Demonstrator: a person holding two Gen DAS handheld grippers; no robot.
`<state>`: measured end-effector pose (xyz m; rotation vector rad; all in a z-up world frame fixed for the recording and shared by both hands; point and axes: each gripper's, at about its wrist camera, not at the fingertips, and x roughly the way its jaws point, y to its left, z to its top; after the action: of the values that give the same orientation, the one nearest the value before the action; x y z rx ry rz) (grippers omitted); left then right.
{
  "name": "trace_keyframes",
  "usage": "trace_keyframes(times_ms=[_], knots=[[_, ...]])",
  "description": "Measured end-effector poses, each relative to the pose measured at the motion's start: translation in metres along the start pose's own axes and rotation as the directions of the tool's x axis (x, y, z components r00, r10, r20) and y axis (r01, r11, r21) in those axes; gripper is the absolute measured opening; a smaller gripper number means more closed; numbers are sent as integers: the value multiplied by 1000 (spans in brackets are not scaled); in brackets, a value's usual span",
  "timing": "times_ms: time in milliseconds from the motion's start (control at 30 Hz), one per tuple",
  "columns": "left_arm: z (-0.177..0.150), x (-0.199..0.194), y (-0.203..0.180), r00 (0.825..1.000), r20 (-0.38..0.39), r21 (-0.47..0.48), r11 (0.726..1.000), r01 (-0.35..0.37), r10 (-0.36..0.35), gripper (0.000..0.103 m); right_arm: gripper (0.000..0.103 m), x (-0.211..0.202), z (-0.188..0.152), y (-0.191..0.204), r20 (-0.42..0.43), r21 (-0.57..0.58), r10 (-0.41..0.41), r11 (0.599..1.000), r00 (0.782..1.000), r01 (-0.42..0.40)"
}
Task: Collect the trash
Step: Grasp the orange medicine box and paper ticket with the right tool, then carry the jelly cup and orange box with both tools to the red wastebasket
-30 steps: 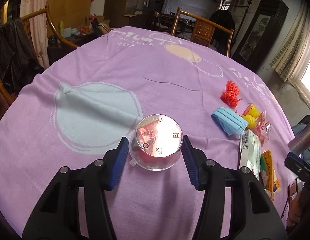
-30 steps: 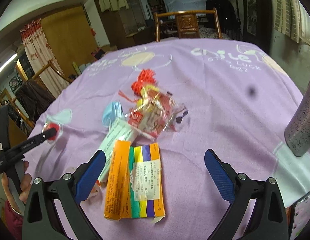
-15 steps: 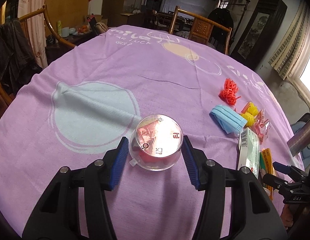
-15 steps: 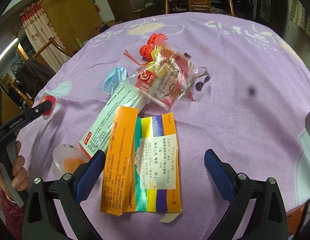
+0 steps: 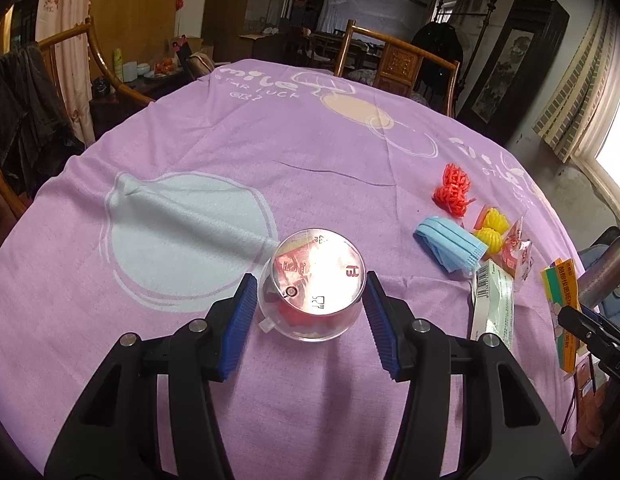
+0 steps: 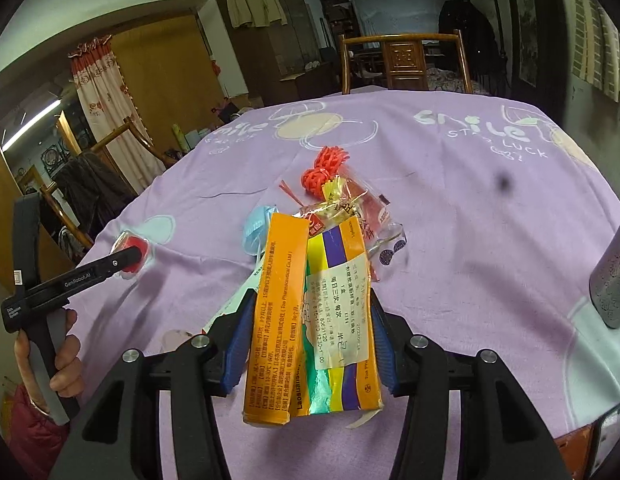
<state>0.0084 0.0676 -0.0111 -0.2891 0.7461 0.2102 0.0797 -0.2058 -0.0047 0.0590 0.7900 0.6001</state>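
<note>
An upturned clear plastic cup [image 5: 318, 280] with red scraps inside rests on the purple tablecloth [image 5: 229, 152]. My left gripper [image 5: 310, 285] is shut on it, a blue pad against each side; the right wrist view shows the cup [image 6: 131, 250] at that gripper's tip. My right gripper [image 6: 312, 300] is closing its jaws on an orange, yellow and purple medicine box [image 6: 277, 300]. The pads press its two long sides, and it is tilted up off the cloth. The box [image 5: 562, 292] also shows at the right edge of the left wrist view.
Loose trash lies mid-table: a blue face mask [image 5: 450, 248], a red knotted bundle [image 5: 452, 190], yellow pieces [image 5: 490, 228], a snack wrapper [image 6: 350, 208] and a white-green packet [image 5: 492, 304]. A metal bottle [image 6: 614, 276] stands at the right. Wooden chairs [image 6: 406, 64] ring the table.
My right gripper's jaws have come in from wide open onto the medicine box, which has risen off the cloth and tilted up. The left gripper and its cup have not moved.
</note>
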Motion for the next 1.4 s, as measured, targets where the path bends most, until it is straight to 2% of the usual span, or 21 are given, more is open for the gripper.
trace_keyframes(times_ms=[133,233,400,633,800,1000,1067,1167,1300,1333,1367,1400], knots=[[-5,-10,4,1000,0,-26,999,31,-31,54,53,-1,2,-4,5,10,7,1000,1000,-7],[-13,-27,4,1000,11,-15,1000,15,-15,54,53,-2,2,-4,5,23,18,1000,1000,-18],[-24,-75,20,997,71,-34,999,-4,7,54,54,-10,2,2,27,-4,38,999,999,-38],[-47,-148,71,984,152,-102,992,-76,91,54,54,-16,-6,14,30,-22,92,996,995,-92],[-80,-195,127,969,162,-191,969,-157,189,54,54,-20,-14,30,40,-59,121,991,992,-119],[-134,-236,206,939,117,-316,908,-275,325,54,54,-20,-19,40,34,-15,139,990,990,-138],[-153,-242,234,928,86,-364,878,-310,364,54,54,-20,-21,46,33,0,157,988,987,-157],[-179,-244,270,914,29,-421,835,-356,404,54,54,-17,-21,65,21,11,199,980,980,-199],[-208,-246,309,899,-34,-473,785,-400,437,54,54,-14,-24,108,-5,-44,236,971,972,-236],[-215,-245,318,897,-55,-486,773,-408,439,57,54,-14,-24,117,-11,-59,244,968,970,-244],[-222,-245,327,891,-79,-495,758,-425,448,72,54,-15,-25,128,-17,-75,253,964,967,-254],[-228,-246,333,880,-95,-504,740,-446,466,80,54,-15,-25,141,-26,-93,265,959,964,-266]])
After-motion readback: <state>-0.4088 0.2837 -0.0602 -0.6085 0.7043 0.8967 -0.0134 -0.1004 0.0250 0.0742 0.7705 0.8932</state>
